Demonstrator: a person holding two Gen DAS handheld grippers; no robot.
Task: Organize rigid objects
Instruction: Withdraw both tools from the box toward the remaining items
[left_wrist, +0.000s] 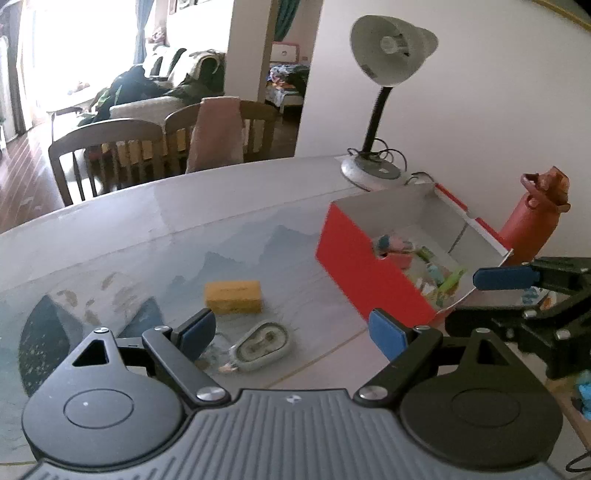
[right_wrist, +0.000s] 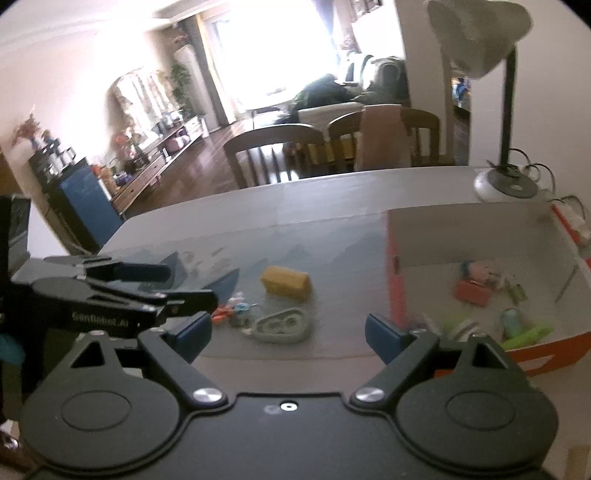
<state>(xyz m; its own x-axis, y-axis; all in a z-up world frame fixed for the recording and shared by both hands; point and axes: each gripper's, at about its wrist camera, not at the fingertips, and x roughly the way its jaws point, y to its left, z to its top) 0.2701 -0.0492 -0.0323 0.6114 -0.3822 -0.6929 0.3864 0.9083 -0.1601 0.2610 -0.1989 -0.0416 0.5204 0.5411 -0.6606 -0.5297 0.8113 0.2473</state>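
A yellow block (left_wrist: 233, 297) (right_wrist: 286, 282) lies on the table. Just in front of it is a grey-green oval case (left_wrist: 264, 345) (right_wrist: 282, 325), and small colourful bits (right_wrist: 232, 308) lie to its left. A red box with a white inside (left_wrist: 369, 275) (right_wrist: 397, 280) stands to the right and holds several small toys. My left gripper (left_wrist: 293, 332) is open above the oval case with nothing between its fingers. My right gripper (right_wrist: 290, 334) is open too, near the box's front corner, and holds nothing. Each gripper shows in the other's view: the left gripper (right_wrist: 173, 286), the right gripper (left_wrist: 495, 299).
A desk lamp (left_wrist: 373, 173) (right_wrist: 506, 184) stands at the back of the table by the wall. A red bottle (left_wrist: 532, 218) stands behind the box. Wooden chairs (left_wrist: 110, 155) line the far edge. The table top (left_wrist: 184, 229) carries a blue mountain print.
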